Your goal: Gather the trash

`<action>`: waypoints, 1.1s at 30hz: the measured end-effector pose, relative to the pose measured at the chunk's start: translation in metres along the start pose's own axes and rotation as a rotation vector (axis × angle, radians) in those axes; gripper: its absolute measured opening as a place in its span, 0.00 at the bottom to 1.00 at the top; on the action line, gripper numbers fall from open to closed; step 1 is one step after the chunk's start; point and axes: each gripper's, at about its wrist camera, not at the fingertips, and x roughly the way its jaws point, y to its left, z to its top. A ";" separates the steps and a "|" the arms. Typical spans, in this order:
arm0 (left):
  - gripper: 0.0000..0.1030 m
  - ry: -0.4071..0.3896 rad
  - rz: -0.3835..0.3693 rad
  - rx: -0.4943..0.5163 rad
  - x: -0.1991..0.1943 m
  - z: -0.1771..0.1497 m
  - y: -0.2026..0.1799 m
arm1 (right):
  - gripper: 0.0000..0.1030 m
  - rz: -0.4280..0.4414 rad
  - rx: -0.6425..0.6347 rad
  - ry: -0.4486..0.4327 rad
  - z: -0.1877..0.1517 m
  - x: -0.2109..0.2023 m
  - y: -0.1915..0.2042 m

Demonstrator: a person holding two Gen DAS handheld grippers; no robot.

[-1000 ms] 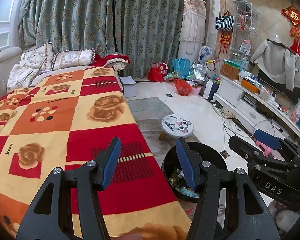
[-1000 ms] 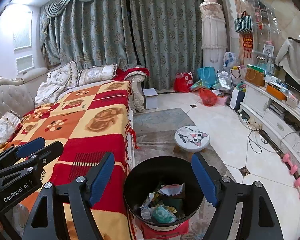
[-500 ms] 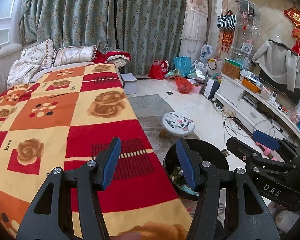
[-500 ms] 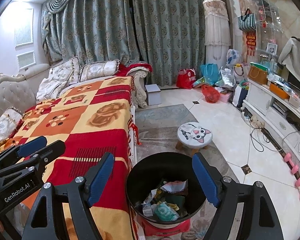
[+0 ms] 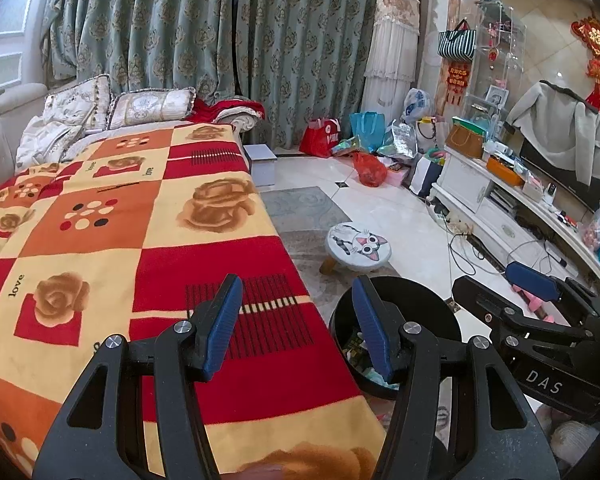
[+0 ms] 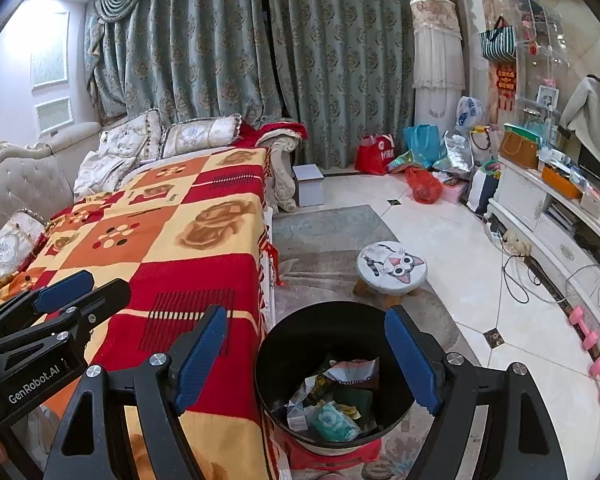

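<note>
Trash, a heap of crumpled wrappers and packets, lies in the bottom of a black bin that stands on the floor just beside the near corner of the bed. Nearest the lens in the right wrist view, the right claw hangs over the bin's mouth, blue pads set wide, nothing between them. Beside it the left claw is poised above the bed's near edge, jaws parted to a middling gap and likewise empty. By the look of it a drop into the bin is done and the search for the next piece is the step in hand; no loose scrap shows on the patchwork blanket, so the next move calls for swinging both claws outward to scan the floor. Past the bin, a small cat-face stool stands on a grey rug and would sit in the way of any reach across it. Farther off, a red plastic bag and a cluster of shopping bags crowd the foot of the curtains, while loose cables trail along the white cabinet on the right.
</note>
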 end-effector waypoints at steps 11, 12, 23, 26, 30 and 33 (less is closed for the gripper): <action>0.54 0.007 0.004 -0.002 0.000 -0.002 -0.002 | 0.78 0.001 0.001 0.014 -0.003 0.005 -0.003; 0.54 0.008 0.004 -0.002 0.001 -0.002 -0.003 | 0.78 0.002 0.001 0.015 -0.004 0.005 -0.003; 0.54 0.010 0.003 -0.004 0.001 -0.002 -0.003 | 0.78 0.000 0.006 0.026 -0.008 0.009 -0.007; 0.54 0.016 0.001 -0.007 0.004 -0.004 -0.004 | 0.78 0.001 0.007 0.028 -0.008 0.010 -0.008; 0.54 0.026 -0.004 -0.011 0.007 -0.006 -0.006 | 0.78 -0.001 0.007 0.036 -0.009 0.012 -0.009; 0.54 0.029 -0.007 -0.018 0.009 -0.006 -0.005 | 0.79 -0.002 0.007 0.043 -0.010 0.014 -0.010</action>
